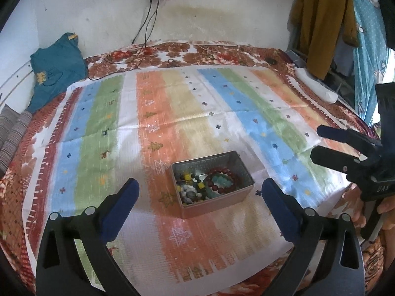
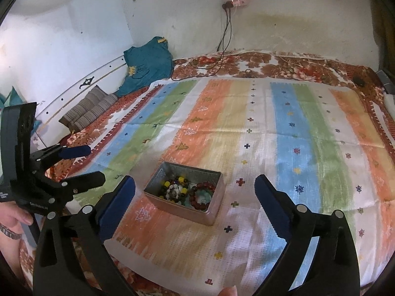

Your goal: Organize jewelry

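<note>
A small metal tin [image 1: 243, 167] sits on the striped cloth. It holds a dark red bead bracelet [image 1: 223, 181], a pale green one inside it, and a mix of yellow, dark and white beads [image 1: 190, 187]. The tin [image 2: 214, 203] and the red bracelet [image 2: 203, 194] also show in the right wrist view. My left gripper [image 1: 200, 191] is open and empty, just short of the tin; it also shows in the right wrist view [image 2: 85, 164]. My right gripper [image 2: 195, 187] is open and empty, in front of the tin; it shows in the left wrist view [image 1: 317, 144] at the right.
A striped cloth [image 1: 172, 113] covers a floral bedspread [image 1: 197, 54]. A teal garment [image 1: 56, 69] and striped cushions [image 2: 91, 108] lie at the left. A white object [image 1: 316, 86] lies at the right edge. Cables [image 1: 145, 29] hang from a wall socket.
</note>
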{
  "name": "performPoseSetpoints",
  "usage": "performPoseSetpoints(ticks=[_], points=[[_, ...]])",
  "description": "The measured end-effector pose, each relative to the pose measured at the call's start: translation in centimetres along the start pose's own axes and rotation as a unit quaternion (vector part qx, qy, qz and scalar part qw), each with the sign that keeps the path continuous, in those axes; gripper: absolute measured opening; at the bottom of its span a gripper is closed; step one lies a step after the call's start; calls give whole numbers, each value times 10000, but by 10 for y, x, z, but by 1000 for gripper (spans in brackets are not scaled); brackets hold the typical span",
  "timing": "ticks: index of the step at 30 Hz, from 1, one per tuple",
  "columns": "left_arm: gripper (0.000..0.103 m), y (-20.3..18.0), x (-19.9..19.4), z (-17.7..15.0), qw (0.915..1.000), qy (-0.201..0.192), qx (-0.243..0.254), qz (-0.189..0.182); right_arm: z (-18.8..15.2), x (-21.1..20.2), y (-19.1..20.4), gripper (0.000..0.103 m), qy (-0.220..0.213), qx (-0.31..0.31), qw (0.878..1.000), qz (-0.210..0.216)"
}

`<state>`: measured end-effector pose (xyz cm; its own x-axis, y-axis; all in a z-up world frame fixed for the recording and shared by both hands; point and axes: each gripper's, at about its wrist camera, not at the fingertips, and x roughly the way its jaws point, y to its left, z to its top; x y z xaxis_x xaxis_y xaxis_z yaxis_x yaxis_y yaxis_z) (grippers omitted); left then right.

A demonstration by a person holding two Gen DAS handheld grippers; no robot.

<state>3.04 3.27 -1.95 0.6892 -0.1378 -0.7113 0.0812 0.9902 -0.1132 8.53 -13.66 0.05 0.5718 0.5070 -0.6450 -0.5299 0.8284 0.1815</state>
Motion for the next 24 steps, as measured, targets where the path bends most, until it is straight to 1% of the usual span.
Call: performPoseSetpoints(ticks=[7,15,20,24], points=[[98,-2,-3,-1,10000,-59,20,32,-9,-10,3,98,-99,-143,9998,-120],[98,-10,-7,-2,9994,-166,222,195,-11,-14,3,98,-204,-169,9994,-224],[98,-10,-8,-2,9991,-199,225,289,-13,-13,4,98,-164,-188,9996,-130],[98,-11,-9,-3,9990,-222,263,291,-11,-14,3,98,-180,-190,9995,-168]])
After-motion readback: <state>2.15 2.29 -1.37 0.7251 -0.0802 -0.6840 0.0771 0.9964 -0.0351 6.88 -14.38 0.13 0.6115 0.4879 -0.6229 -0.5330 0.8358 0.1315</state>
